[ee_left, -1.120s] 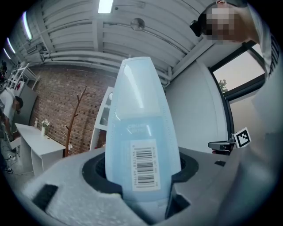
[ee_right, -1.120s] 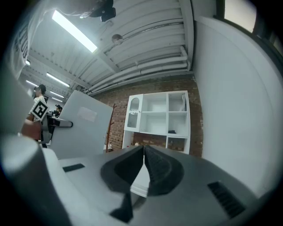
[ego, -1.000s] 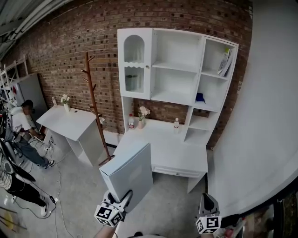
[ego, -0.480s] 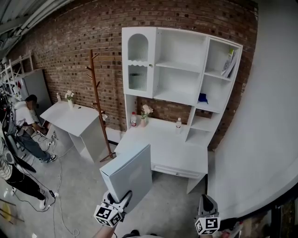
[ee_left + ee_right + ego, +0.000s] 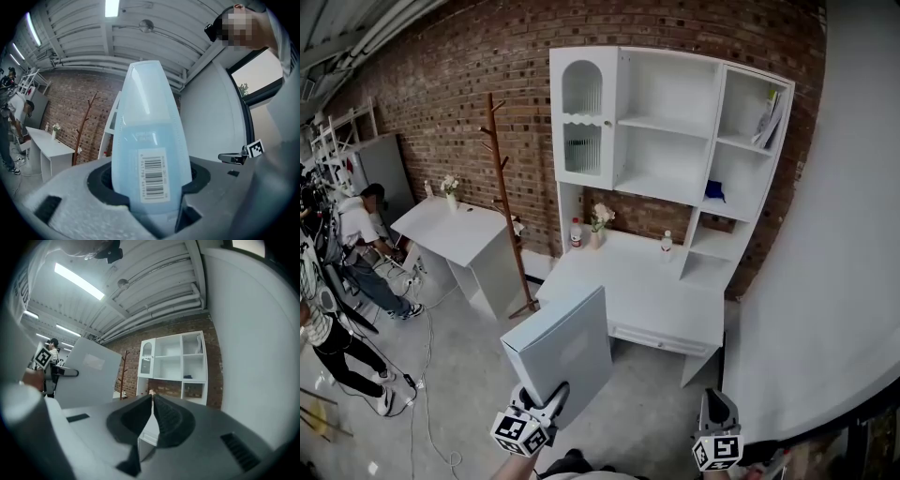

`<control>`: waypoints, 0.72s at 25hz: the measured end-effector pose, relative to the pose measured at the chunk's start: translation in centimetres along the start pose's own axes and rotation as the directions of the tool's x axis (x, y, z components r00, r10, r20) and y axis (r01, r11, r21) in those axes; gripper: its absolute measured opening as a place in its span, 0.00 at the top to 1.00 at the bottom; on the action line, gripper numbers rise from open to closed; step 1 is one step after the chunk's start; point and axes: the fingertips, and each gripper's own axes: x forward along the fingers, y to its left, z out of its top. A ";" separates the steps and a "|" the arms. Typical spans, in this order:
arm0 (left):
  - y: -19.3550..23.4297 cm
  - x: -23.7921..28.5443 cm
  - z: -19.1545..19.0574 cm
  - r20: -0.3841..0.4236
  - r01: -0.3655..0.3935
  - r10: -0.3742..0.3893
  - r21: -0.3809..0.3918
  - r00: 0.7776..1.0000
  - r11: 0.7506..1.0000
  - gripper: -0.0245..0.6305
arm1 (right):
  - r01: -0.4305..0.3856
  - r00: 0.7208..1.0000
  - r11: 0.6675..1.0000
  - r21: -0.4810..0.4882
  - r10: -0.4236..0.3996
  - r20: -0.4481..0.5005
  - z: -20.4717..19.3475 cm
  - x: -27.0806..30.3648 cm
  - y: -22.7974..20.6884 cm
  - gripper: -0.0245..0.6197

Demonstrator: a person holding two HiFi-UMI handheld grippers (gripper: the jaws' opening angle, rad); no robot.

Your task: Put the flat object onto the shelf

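— Occlusion first: what is covered?
— The flat object stands tilted in the left gripper, whose jaws clamp its lower edge. The gripper hides that edge in the head view. In the left gripper view the object rises from the left gripper and blocks nearly all of the shelf.
— And the right gripper?
— Its jaws are pressed together with nothing between them, and the frame's bottom edge cuts off its body.
— Room to move?
— Bare floor lies between the object and the desk's front edge. The shelf rises from the desk's rear edge, its middle compartments facing forward. A coat rack stands off the desk's left corner. The items in the right column are too small to name.
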 end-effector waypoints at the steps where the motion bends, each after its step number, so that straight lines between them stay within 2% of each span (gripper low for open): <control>1: 0.0 0.1 0.0 0.000 -0.003 0.003 0.003 1.000 1.000 0.54 | -0.002 1.000 1.000 0.001 0.002 0.000 -0.1 0.1 -0.1 0.91; 9: 1.0 1.6 0.2 0.007 -0.007 0.007 0.017 1.000 1.000 0.54 | -0.007 1.000 1.000 0.005 0.007 -0.003 -0.4 2.3 -0.2 0.91; 18: 4.8 6.3 0.8 0.012 0.008 -0.008 0.011 1.000 1.000 0.54 | 0.024 1.000 1.000 -0.010 -0.025 -0.013 0.1 6.9 -0.6 0.91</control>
